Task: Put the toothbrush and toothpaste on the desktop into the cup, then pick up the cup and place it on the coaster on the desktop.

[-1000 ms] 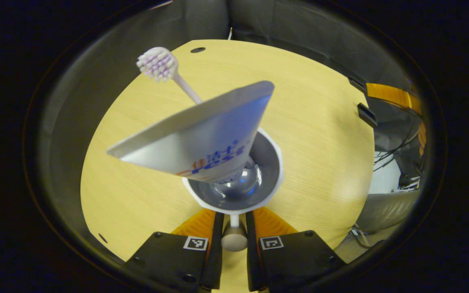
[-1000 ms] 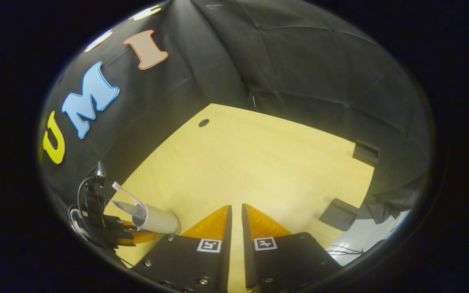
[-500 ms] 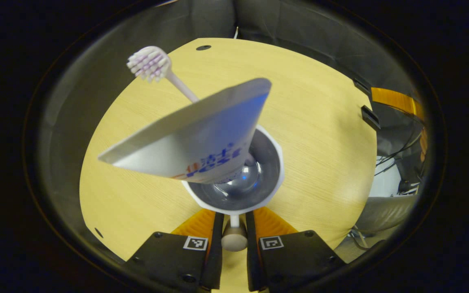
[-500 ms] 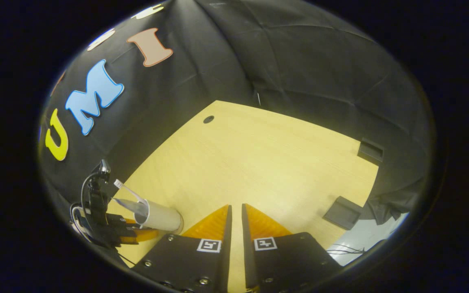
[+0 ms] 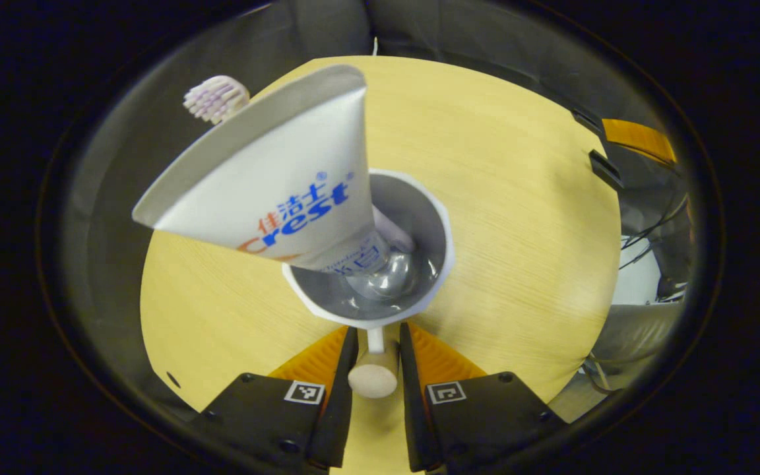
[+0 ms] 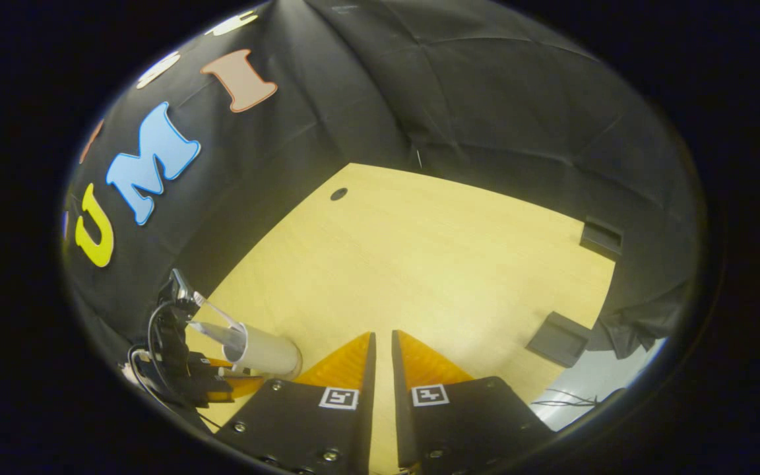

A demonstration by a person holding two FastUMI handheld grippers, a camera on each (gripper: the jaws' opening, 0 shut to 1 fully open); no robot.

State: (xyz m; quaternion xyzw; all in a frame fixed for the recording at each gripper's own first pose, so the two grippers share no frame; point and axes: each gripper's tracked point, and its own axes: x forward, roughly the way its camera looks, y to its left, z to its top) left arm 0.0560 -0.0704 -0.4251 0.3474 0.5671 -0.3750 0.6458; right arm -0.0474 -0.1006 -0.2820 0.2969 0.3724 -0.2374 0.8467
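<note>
A white cup (image 5: 419, 218) with a grey inside holds a white toothpaste tube (image 5: 274, 185) and a toothbrush, whose bristle head (image 5: 215, 99) peeks out behind the tube's flat end. My left gripper (image 5: 378, 336) is shut on the cup's round handle (image 5: 373, 377), just above the wooden desktop (image 5: 518, 218). In the right gripper view the same cup (image 6: 264, 349) stands at the lower left with the left gripper (image 6: 189, 379) behind it. My right gripper (image 6: 383, 336) hovers over the desktop (image 6: 419, 264), shut with nothing between its fingers.
Two dark blocks (image 6: 601, 237) (image 6: 555, 340) sit at the desktop's right edge. A small round hole (image 6: 338, 194) marks the far corner. Black cloth walls close in the back and left. Cables hang past the right edge (image 5: 644, 244).
The toothpaste tube has swung up and to the left, turning its printed face towards the left camera and covering most of the toothbrush. The cup has shifted slightly. The right gripper has hardly moved.
</note>
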